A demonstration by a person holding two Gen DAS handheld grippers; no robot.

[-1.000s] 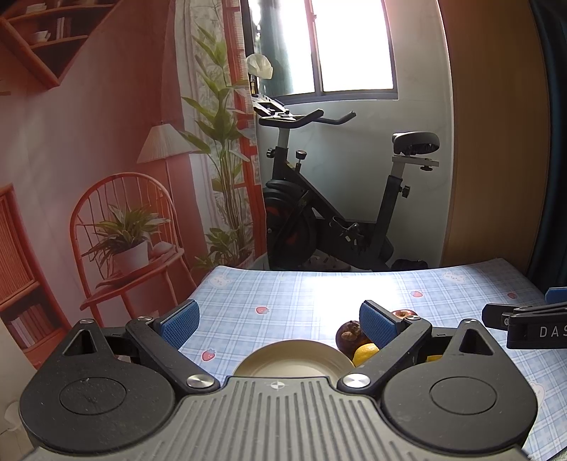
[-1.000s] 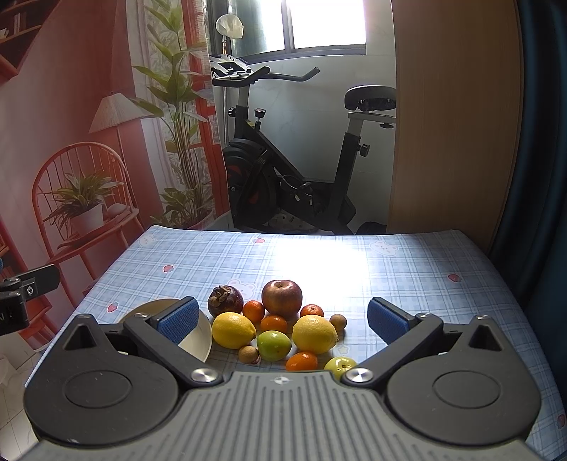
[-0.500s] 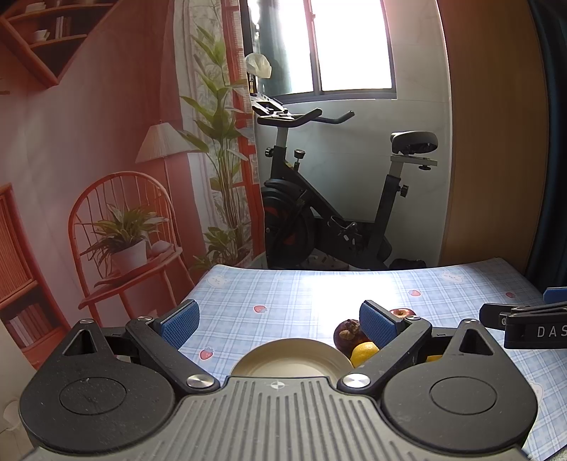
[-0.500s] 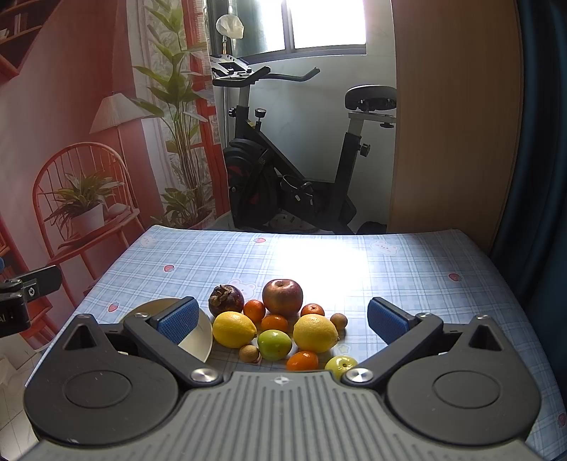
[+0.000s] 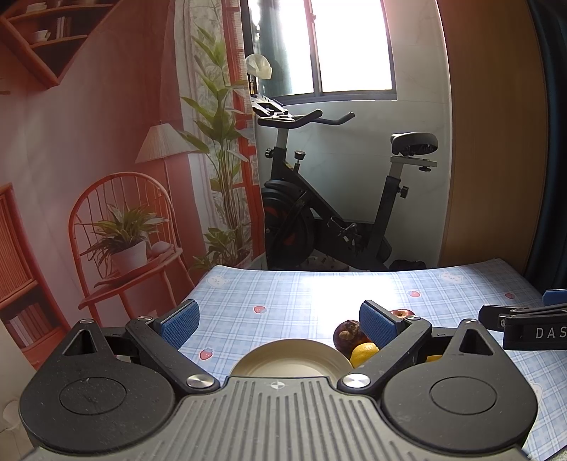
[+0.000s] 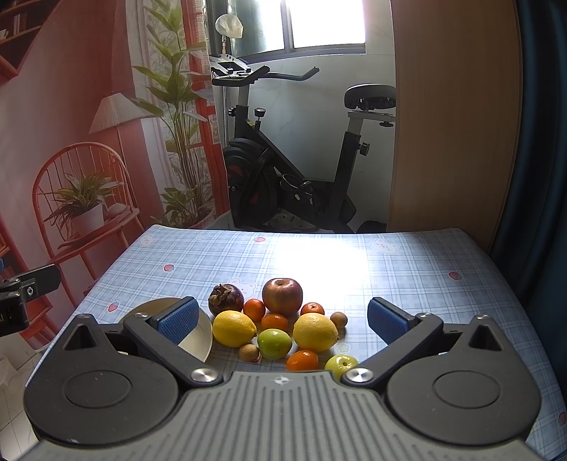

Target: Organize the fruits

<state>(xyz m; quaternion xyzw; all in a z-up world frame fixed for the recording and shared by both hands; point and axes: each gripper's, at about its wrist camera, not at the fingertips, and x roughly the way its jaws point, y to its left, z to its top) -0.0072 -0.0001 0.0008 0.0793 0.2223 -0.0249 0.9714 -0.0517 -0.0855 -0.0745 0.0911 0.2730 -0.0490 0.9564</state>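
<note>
Room: a black exercise bike [image 6: 294, 159] stands behind the table, under a bright window [image 6: 326, 23]. A red wall picture [image 5: 106, 177] with a chair, a lamp and plants is on the left. A wooden panel [image 6: 453, 117] is on the right.
Table: the table [image 6: 407, 269] has a blue checked cloth with little strawberries and bears on it.
Left gripper: the left gripper [image 5: 278, 324] is wide apart and holds nothing. It hangs over the plate.
Right gripper: the right gripper [image 6: 283, 319] is wide apart and holds nothing. It hangs over the fruit pile.
Plate: a pale round plate [image 6: 198, 340] sits on the table, just left of the fruits.
Fruits: they sit close together in the middle of the table, near the front.
Apple: a red apple [image 6: 282, 296] is at the back of the pile.
Lemons: two yellow lemons [image 6: 234, 328] lie in the middle, with a green fruit [image 6: 274, 343] between them.
Mangosteen: a dark mangosteen [image 6: 226, 299] is at the back left, close to the plate.
Oranges: small oranges [image 6: 302, 360] are tucked among the others.
Brown balls: two tiny brown fruits [image 6: 249, 353] sit at the edges.
Writing: the letters "DAS" [image 5: 549, 332] show on the right gripper's side in the left view. The rest is cut off.
</note>
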